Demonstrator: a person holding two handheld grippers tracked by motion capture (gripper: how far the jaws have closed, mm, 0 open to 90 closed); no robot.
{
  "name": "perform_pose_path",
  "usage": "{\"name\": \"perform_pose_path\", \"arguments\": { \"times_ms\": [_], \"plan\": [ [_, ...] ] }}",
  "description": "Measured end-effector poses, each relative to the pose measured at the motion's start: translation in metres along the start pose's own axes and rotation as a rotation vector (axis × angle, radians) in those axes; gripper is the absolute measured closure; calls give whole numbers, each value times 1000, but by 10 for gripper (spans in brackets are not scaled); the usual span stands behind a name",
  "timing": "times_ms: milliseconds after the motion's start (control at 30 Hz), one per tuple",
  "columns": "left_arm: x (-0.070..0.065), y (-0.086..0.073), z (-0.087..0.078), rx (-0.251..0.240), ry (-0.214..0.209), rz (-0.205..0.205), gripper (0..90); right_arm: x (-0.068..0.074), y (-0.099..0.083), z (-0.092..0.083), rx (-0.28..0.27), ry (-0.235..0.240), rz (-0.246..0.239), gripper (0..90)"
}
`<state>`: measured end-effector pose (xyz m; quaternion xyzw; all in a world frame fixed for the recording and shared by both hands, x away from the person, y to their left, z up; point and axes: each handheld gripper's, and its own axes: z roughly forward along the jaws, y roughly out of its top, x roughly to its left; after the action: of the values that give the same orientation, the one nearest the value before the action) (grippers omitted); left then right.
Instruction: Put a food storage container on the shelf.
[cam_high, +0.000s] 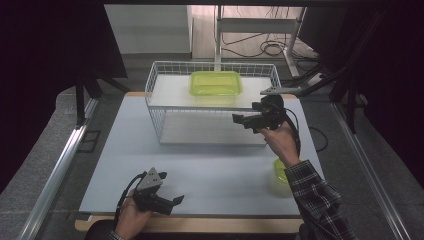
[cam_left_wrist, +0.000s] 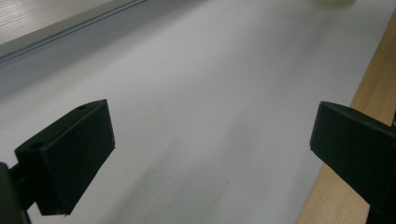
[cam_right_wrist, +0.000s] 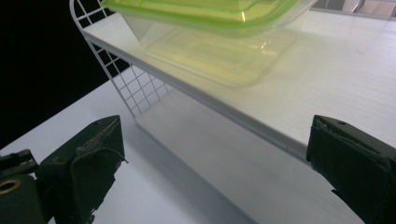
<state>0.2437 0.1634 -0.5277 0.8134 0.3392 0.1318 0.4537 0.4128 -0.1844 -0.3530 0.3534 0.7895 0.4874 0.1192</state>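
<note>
- High view: a white wire rack (cam_high: 160, 107) with two shelves stands on the far part of the white table (cam_high: 210, 175).
- A green box (cam_high: 215, 83) with a clear bottom sits on the top shelf of the rack, near the back.
- The right tool (cam_high: 239, 120) is up in the air at the right end of the rack, pointing left at it. Its jaws are wide apart and hold nothing.
- The left tool (cam_high: 176, 202) is low over the near edge of the table, well apart from the rack. Its jaws are wide apart too, and hold nothing.
- A round green bowl (cam_high: 280, 170) sits on the table near the right edge, partly behind the person's checked sleeve (cam_high: 317, 197).
- Right gripper view: the green box (cam_right_wrist: 210, 18) is on the top shelf, above and beyond the two black jaws.
- Left gripper view: bare white table (cam_left_wrist: 196, 93) lies between the jaws, with its wood edge (cam_left_wrist: 345, 154) on the right.
</note>
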Motion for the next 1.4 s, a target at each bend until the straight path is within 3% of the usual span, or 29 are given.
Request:
{"name": "perform_pose_path", "arguments": {
  "times_ms": [633, 933, 1400],
  "plan": [
    [-2, 1, -2, -9, 35, 17, 0, 12, -29, -11, 42, 8, -29, 50],
    [-3, 1, 0, 18, 38, 34, 0, 23, -52, -14, 69, 2, -61, 48],
    [-4, 1, 2, 26, 33, 50, 0, 30, -90, -18, 91, 13, -38, 34]
  ]
}}
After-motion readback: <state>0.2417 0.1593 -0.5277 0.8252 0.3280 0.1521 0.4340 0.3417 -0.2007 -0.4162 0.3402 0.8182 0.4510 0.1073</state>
